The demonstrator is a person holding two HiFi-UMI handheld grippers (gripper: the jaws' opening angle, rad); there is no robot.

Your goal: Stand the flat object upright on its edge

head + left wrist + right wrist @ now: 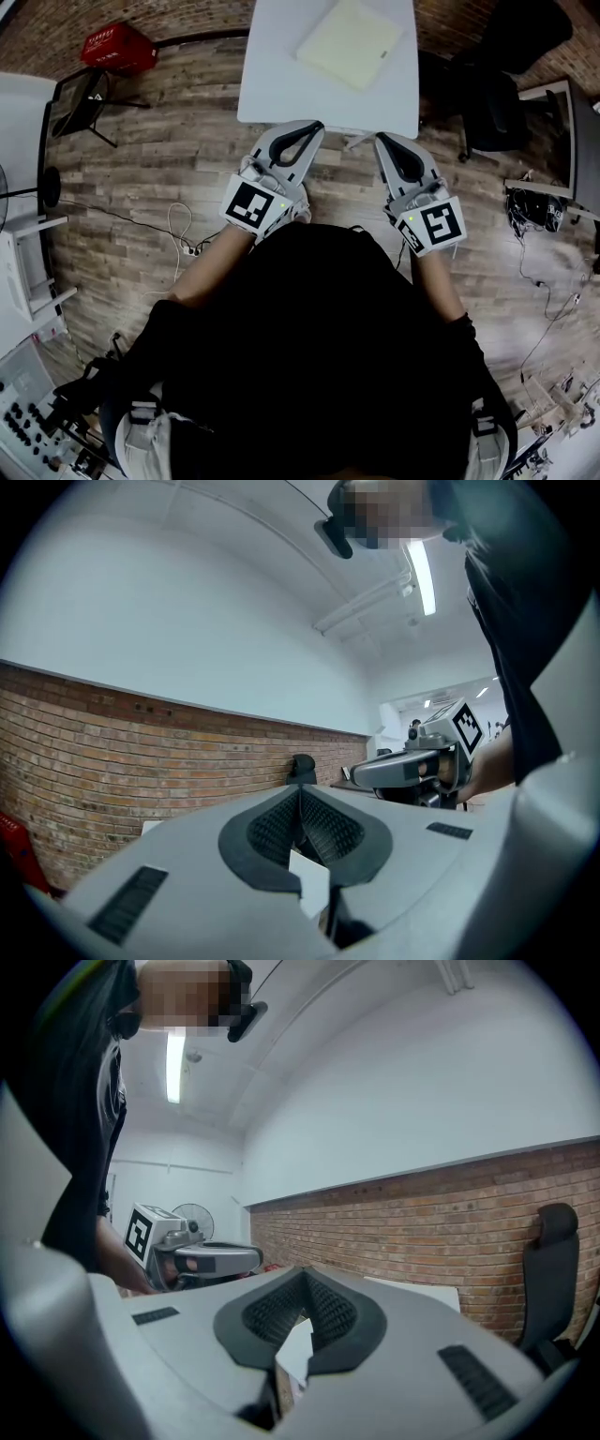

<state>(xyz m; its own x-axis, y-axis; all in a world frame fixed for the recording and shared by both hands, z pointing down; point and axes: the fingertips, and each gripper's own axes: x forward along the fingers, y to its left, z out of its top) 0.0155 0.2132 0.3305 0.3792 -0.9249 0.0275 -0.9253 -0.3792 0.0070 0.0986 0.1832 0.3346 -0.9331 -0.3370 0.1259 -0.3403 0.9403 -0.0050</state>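
Flat object: pale yellow, square, seen lying flat on the white table, toward the table's far right part. No edge is raised and nothing is touching it.

Left gripper: held at the table's near edge, left of centre, pointed roughly level toward the table. In the left gripper view the ribbed pads are seen pressed together, with nothing clamped between them.

Right gripper: held at the table's near edge, right of centre, just short of the tabletop. In the right gripper view the jaws are likewise seen fully closed and empty.

Both grippers are kept well apart from the flat object, which sits nearer the table's far side. Each gripper is visible from the other's camera, side by side.

A red crate is seen on the wood floor left of the table, and a black office chair right of the table.
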